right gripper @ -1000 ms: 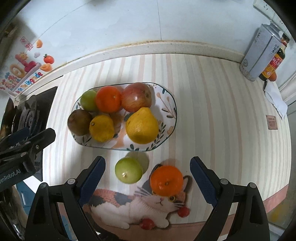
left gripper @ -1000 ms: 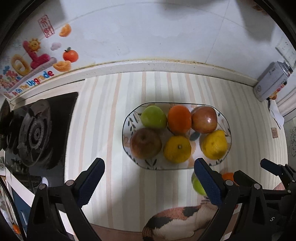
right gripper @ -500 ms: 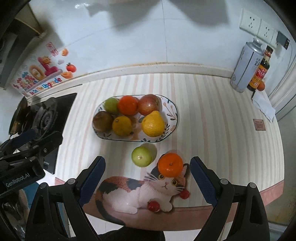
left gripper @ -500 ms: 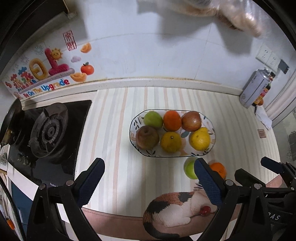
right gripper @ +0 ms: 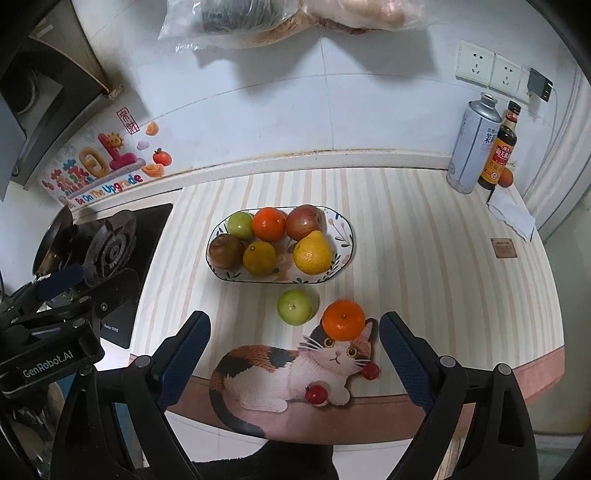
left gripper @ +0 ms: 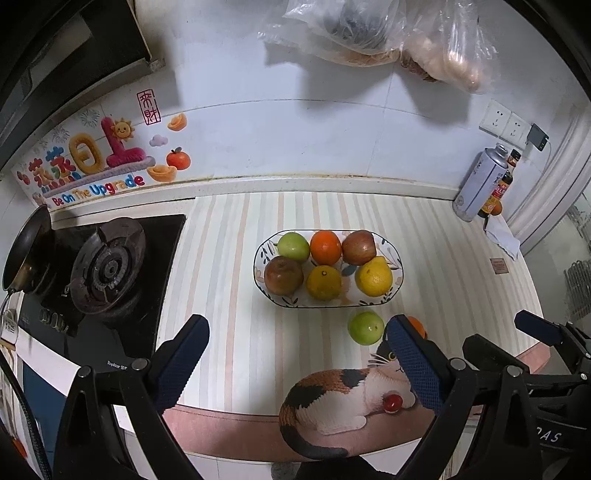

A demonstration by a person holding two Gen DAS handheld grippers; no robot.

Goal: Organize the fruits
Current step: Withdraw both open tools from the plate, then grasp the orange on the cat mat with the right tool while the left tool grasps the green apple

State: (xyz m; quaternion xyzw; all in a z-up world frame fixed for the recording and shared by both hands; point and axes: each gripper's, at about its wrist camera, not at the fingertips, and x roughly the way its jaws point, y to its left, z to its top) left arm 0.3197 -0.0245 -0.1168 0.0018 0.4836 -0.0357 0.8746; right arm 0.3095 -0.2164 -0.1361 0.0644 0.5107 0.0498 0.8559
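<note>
An oval patterned plate on the striped counter holds several fruits: a green apple, an orange, a red apple, a brown fruit, a yellow citrus and a yellow pear. Loose in front of it lie a green apple and an orange, the orange half hidden behind a finger in the left wrist view. My left gripper hangs open and empty high above the counter's front edge. My right gripper is also open and empty, above the cat picture.
A gas stove with a pan is at the left. A spray can and sauce bottle stand at the back right. A cat-shaped print covers the counter's front edge. Plastic bags hang on the wall.
Both grippers have risen and pulled back from the counter, so the plate and loose fruits look smaller and farther. Both stayed open and empty. No fruit moved.
</note>
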